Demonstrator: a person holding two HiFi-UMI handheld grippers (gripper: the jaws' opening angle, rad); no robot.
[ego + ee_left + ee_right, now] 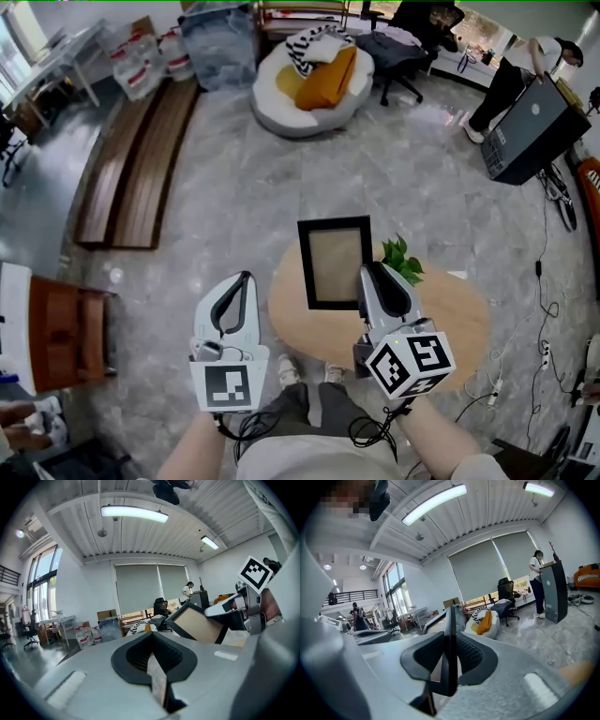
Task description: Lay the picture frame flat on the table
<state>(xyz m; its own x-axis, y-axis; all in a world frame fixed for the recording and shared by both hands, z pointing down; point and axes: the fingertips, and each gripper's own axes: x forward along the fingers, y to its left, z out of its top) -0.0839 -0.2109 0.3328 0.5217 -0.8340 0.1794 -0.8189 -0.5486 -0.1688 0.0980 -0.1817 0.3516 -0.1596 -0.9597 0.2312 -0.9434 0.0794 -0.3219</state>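
In the head view, your right hand-held gripper point(371, 274) grips the right edge of the picture frame point(334, 262) above the round wooden surface point(455, 323). Your left hand-held gripper point(245, 279) hangs apart from it.

In the left gripper view, its jaws are closed and empty, and the frame sits tilted.

In the right gripper view, the jaws clamp the frame edge-on.

picture frame point(334, 261) over table point(469, 328) | plant point(401, 259) right of picture frame
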